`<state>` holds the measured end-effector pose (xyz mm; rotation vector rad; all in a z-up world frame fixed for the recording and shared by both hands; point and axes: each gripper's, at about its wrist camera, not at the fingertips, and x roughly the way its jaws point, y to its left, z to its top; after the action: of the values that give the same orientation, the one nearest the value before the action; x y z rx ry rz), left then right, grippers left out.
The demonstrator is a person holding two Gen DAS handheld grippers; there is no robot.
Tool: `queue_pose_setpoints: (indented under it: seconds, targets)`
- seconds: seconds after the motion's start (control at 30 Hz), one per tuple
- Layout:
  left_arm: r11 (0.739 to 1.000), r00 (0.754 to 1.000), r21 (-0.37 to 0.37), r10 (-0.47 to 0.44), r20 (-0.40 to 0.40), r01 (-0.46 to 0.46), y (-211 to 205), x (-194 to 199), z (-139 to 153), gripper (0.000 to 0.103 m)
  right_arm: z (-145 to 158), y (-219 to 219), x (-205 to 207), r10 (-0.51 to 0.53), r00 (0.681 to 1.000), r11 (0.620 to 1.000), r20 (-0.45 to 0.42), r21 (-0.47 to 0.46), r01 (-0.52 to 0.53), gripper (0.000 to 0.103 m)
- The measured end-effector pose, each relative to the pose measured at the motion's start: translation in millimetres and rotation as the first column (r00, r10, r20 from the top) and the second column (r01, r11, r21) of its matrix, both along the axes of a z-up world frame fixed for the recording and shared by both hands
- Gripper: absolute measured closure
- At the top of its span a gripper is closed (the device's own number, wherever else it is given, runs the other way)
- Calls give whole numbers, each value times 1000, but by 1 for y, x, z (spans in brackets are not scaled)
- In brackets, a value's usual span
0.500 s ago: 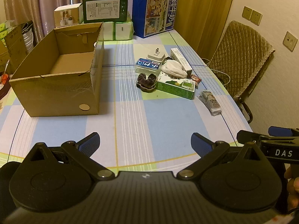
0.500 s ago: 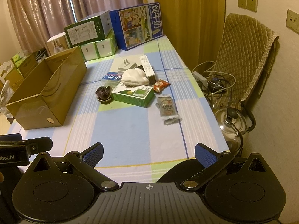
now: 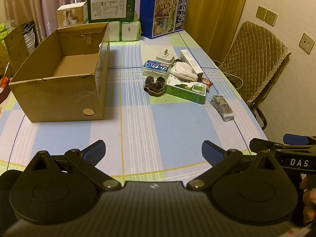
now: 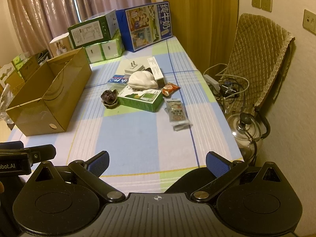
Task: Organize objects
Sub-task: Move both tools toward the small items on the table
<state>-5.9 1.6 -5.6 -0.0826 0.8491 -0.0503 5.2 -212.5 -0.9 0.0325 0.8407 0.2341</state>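
checked tablecloth (image 3: 138, 118), empty cardboard box (image 3: 59, 96), glossy green carton (image 4: 141, 98), both tools spread wide, empty

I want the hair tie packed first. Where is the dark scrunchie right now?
In both views the dark brown fabric scrunchie lies mid-table, against the left end of the flat green carton and right of the open cardboard box.

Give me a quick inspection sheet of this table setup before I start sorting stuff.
Surface: checked tablecloth, near half bare.
Job's things: open cardboard box, looks empty; green carton, dark scrunchie, white cloth, snack packets, plug adapter clustered mid-table.
Clutter: stacked boxes at far end.
Grippers: left gripper and right gripper open, holding nothing.
Cables: tangle on power strip beside table.
Surroundings: quilted chair, kettle, curtains.
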Motion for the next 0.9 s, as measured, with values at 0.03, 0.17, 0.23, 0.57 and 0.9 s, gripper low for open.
queue_pose_setpoints:
  seconds: [0.03, 0.17, 0.23, 0.57, 0.9]
  targets:
    - [1000, 1000, -1, 0, 0, 0, 0, 0, 0, 1, 0, 0, 0, 0, 1000, 1000, 0, 0, 0, 2]
    - [1000, 1000, -1, 0, 0, 0, 1, 0, 0, 1, 0, 0, 0, 0, 1000, 1000, -1, -2, 0, 2]
    - [1000, 1000, -1, 1, -2, -1, 1, 0, 0, 1, 0, 0, 0, 1, 1000, 1000, -3, -1, -1, 2]
    - [1000, 1000, -2, 13, -10, -13, 6, 5, -3, 1, -3, -3, 3, -3, 1000, 1000, -13, -4, 3, 2]
    - [999, 999, -2, 32, -32, -32, 16, 38, -10, 1, -7, -9, 31, -1, 1000, 1000, 4, -25, 1, 2]
